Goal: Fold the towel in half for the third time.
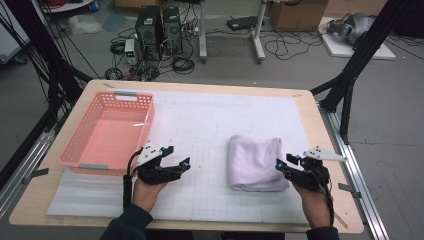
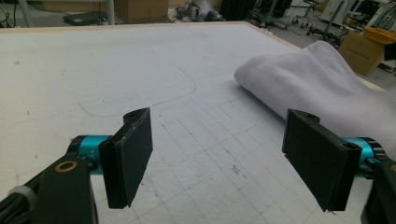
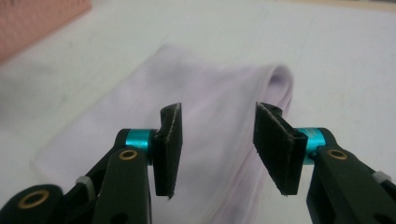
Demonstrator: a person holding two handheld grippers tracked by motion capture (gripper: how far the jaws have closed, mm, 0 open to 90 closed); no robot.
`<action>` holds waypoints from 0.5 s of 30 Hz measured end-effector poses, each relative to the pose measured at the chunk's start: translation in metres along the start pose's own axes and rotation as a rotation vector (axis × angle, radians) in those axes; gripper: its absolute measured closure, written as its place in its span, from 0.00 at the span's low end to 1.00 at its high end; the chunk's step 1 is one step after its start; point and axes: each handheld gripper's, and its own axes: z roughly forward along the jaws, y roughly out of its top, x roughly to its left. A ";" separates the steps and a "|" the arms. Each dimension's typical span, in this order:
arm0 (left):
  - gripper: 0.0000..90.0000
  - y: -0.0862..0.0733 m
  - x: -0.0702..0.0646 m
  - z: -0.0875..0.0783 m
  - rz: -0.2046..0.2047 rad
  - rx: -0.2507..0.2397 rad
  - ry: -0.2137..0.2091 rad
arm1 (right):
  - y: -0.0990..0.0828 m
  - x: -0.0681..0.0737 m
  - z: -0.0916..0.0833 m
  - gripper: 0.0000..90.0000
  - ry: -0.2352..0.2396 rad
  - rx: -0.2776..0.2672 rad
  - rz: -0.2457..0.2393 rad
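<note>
A folded white towel (image 1: 257, 162) lies on the gridded white mat (image 1: 210, 120), right of centre. My right gripper (image 1: 285, 162) sits at the towel's near right corner, held by a hand from below. In the right gripper view, the right gripper (image 3: 217, 144) stands open just above the towel (image 3: 154, 121), its pads clear of the cloth. My left gripper (image 1: 179, 156) rests on the mat left of the towel and beside the basket. Its jaws (image 2: 217, 154) are wide open and hold nothing, with the towel (image 2: 317, 79) off to their right.
A pink plastic basket (image 1: 75, 145) with nothing in it stands at the table's left side; its corner shows in the right gripper view (image 3: 37, 18). Faint pencil outlines mark the mat's middle. The wooden table edge (image 1: 325, 130) lies close to the right of the towel.
</note>
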 end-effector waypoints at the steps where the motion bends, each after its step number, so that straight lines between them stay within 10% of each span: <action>1: 0.28 0.000 0.000 0.000 0.002 -0.002 0.001 | 0.004 -0.001 0.000 0.57 -0.012 -0.025 0.019; 3: 0.28 0.000 0.001 0.000 0.001 0.001 -0.001 | 0.010 -0.005 0.000 0.57 -0.032 -0.048 0.036; 9: 0.28 0.000 0.000 0.000 0.002 -0.003 -0.001 | -0.001 -0.010 0.036 0.59 -0.071 0.109 0.029; 12: 0.28 0.000 0.000 0.000 0.001 0.002 -0.002 | -0.014 -0.016 0.053 0.87 -0.007 0.191 0.091; 15: 0.28 -0.001 0.000 0.000 0.007 0.005 -0.002 | -0.017 -0.020 0.046 0.91 -0.048 0.189 0.051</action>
